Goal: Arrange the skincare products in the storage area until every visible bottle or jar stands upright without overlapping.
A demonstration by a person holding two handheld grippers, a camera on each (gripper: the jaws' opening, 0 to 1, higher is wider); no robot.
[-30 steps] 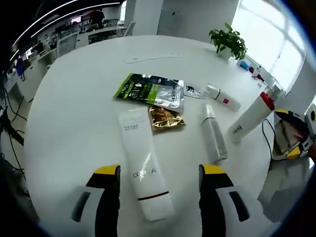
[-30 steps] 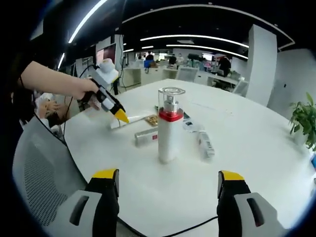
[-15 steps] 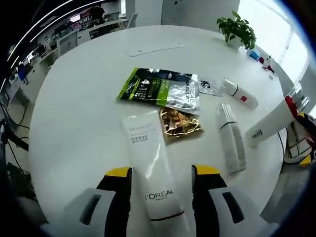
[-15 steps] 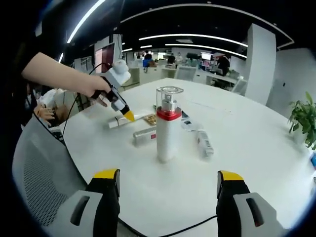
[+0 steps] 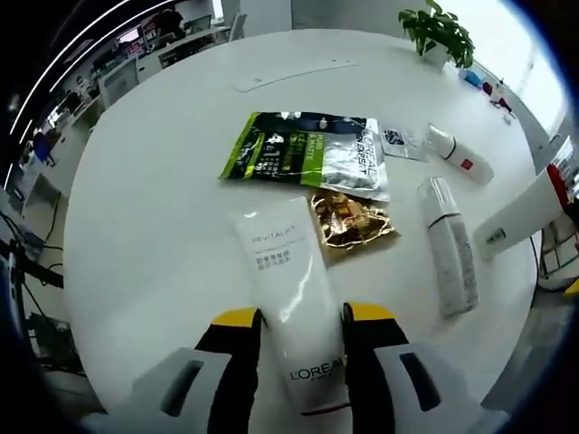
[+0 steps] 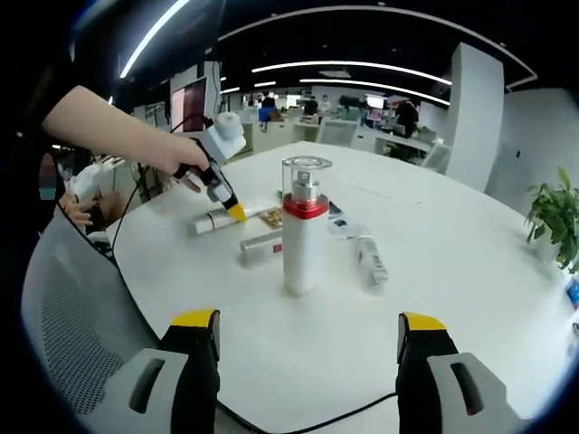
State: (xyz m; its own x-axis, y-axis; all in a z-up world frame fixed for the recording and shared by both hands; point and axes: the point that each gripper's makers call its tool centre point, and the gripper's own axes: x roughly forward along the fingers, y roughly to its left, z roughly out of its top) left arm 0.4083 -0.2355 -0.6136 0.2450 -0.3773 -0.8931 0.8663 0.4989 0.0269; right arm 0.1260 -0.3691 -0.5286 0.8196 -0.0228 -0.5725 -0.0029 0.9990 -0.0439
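Below, by item:
Left gripper (image 5: 299, 316): jaws straddling the lower half of the white tube (image 5: 291, 307), yellow tips just beside its flanks; actual contact hard to judge, so clamped or merely close cannot be told. Also seen in the right gripper view (image 6: 233, 212), held by a hand (image 6: 185, 161), tip down at the tube (image 6: 215, 220).
White tube: lying flat near the table (image 5: 145, 226) edge closest to the left gripper; printed face up, flat crimped end toward the camera.
Right gripper (image 6: 308, 336): jaws wide apart, nothing between them, hovering short of the near table (image 6: 452, 271) edge.
Pump bottle (image 6: 299, 226): upright, white body, red collar, clear cap; standing apart from the other items, toward the table edge nearest the right gripper. Partly in the left gripper view (image 5: 529, 206) at the right margin.
Slim white bottle (image 5: 449, 244): lying flat between the gold sachet (image 5: 351, 221) and the pump bottle.
Small white bottle (image 5: 459, 152): lying flat, red mark on its side, farther toward the table centre.
Green and silver pouch (image 5: 303, 154): flat, beyond the tube's far end; its lower edge overlapping the gold sachet.
Small sample packet (image 5: 396, 140): flat, at the pouch's right corner.
Potted plant (image 5: 439, 32): at the far table edge.
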